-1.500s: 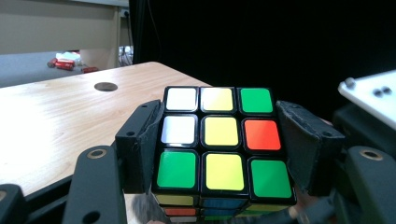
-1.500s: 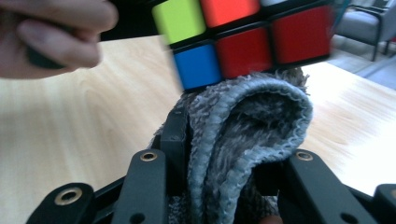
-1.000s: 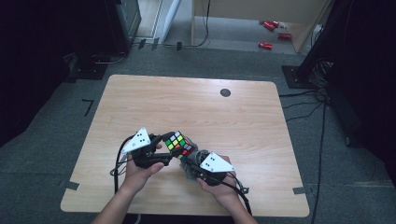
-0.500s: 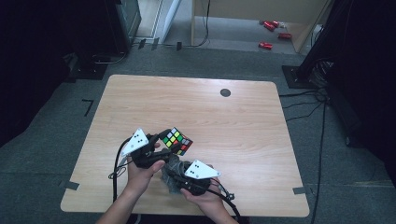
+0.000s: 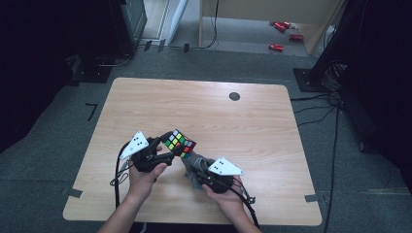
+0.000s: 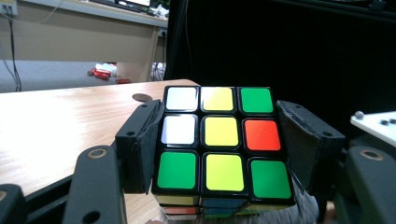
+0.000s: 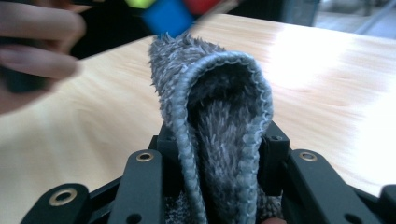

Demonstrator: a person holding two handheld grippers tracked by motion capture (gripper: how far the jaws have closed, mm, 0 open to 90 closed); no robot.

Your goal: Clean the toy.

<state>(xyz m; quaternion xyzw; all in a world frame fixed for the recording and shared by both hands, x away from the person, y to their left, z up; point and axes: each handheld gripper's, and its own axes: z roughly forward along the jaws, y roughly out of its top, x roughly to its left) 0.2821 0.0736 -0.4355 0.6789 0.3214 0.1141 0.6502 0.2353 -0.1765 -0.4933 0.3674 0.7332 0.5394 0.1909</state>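
A scrambled Rubik's cube [image 5: 180, 143] is held a little above the wooden table [image 5: 252, 131], near its front left. My left gripper [image 5: 171, 151] is shut on it: in the left gripper view both pads [image 6: 142, 144] press the sides of the cube [image 6: 224, 144], whose facing side shows white, yellow, green and one red sticker. My right gripper [image 5: 195, 169] is shut on a fluffy grey cloth [image 5: 193, 162], just below and right of the cube. In the right gripper view the folded cloth [image 7: 219, 107] stands up between the jaws of the right gripper [image 7: 219, 140], its tip at the blurred cube [image 7: 168, 14].
A small dark round hole [image 5: 234, 96] sits in the tabletop at the back right. Grey tape strips [image 5: 311, 198] mark the table's front corners. Red items [image 5: 276, 47] lie on the floor beyond the table. Cables trail from both grippers toward the person.
The right gripper with the cloth swung left under the cube half a second ago and has come back to the right. The left gripper and cube have hardly moved.
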